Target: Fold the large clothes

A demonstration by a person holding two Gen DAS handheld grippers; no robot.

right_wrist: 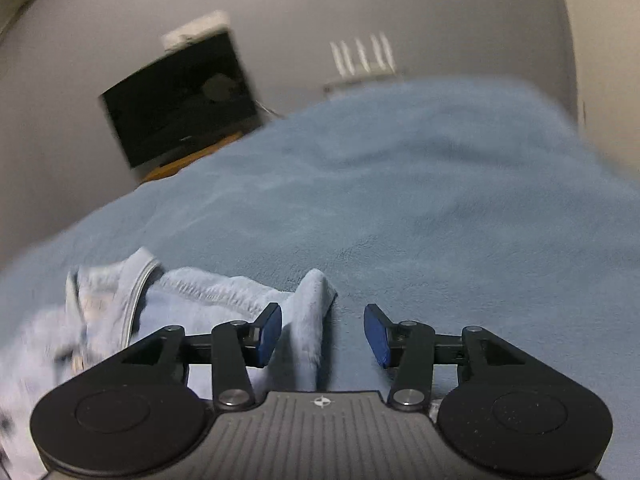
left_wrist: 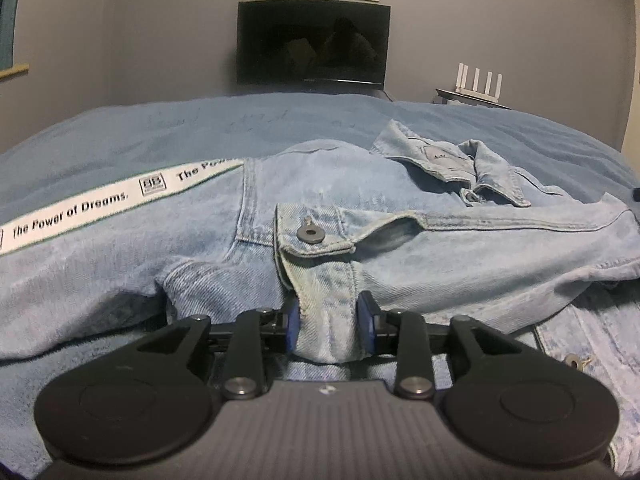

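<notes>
Denim jacket (left_wrist: 400, 216) cuff pinched in left tongs (left_wrist: 330, 320) | right tongs (right_wrist: 323, 334) parted, empty

Light-wash denim jacket (left_wrist: 400, 216) — spread in loose folds on blue bedding, collar (left_wrist: 460, 168) rumpled at far right. Buttoned cuff (left_wrist: 316, 236) doubled back over the body, metal button up. Sleeve end bunched toward the near edge — a pale peak of cloth (right_wrist: 312, 300) standing up, blurred.

White strap (left_wrist: 120, 200) on denim jacket (left_wrist: 400, 248): "The Power of Dreams." printed, repeat partly hidden
</notes>
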